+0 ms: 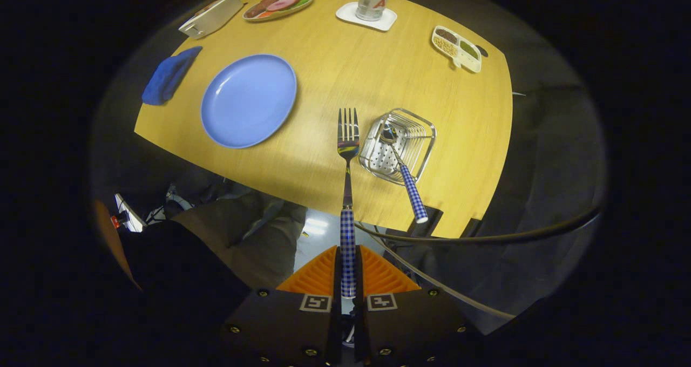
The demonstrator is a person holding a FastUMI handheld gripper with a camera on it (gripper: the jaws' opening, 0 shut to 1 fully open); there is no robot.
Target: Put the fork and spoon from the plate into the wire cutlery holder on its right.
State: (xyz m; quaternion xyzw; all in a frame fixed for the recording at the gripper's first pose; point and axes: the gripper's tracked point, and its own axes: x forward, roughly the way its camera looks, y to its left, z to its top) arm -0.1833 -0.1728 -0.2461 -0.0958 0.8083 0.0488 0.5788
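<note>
My gripper (348,270) is shut on the checked blue-and-white handle of the fork (347,156). The fork points straight ahead from between the fingers, its tines over the wooden table (334,65), just left of the wire cutlery holder (398,145). The spoon (402,175) stands in the holder, bowl down and checked handle leaning out toward me. The blue plate (249,100) lies bare farther left, beyond the fingers. I am held high above the table's near edge.
A blue cloth (168,75) lies left of the plate. At the far side stand a white box (211,15), a dish of food (278,5), a can on a white coaster (372,0) and a divided snack tray (456,48). A cable (486,236) runs below the table edge.
</note>
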